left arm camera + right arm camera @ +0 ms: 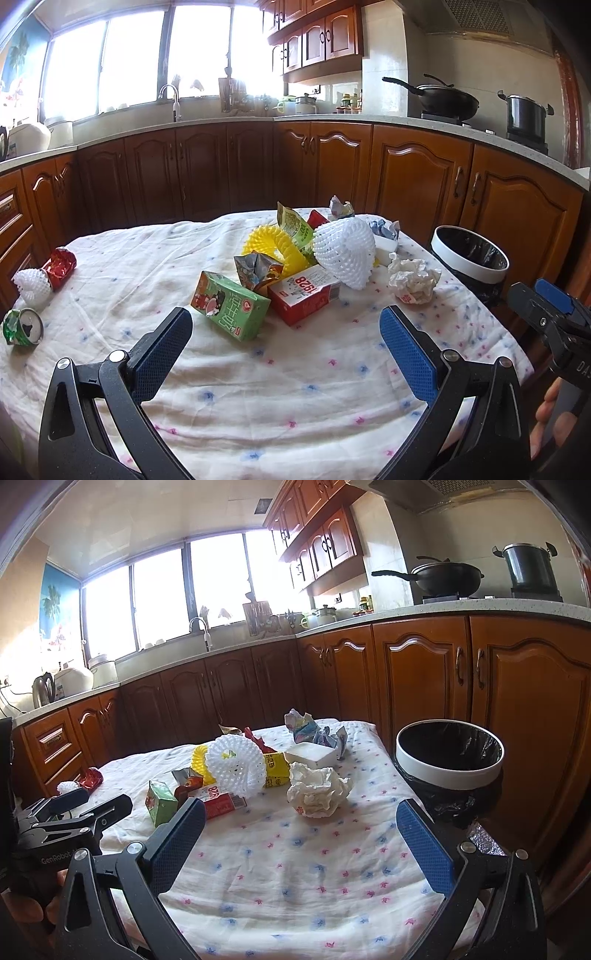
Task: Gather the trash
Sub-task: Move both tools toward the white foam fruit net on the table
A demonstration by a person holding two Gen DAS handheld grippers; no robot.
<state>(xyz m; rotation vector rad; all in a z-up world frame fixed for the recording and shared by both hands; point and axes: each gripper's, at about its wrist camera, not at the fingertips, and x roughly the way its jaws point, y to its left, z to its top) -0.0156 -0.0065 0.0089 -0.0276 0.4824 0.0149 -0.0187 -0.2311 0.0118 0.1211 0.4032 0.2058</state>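
Trash lies on a cloth-covered table [258, 387]: a green carton [231, 310], a red carton [304, 295], a white foam net [345, 254], a yellow spiky ring [275, 245] and a crumpled tissue [413, 280]. My left gripper [286, 347] stands open above the cloth, just short of the green carton. In the right wrist view my right gripper [301, 842] is open too, near the crumpled tissue [317, 790]. A white-rimmed bin with a black liner [448, 764] stands off the table's right side.
A crushed green can [22, 326], a red wrapper [59, 264] and a small foam net [31, 288] lie at the table's left edge. Wooden cabinets [417, 181] ring the room. A wok [443, 98] and pot [524, 114] sit on the stove.
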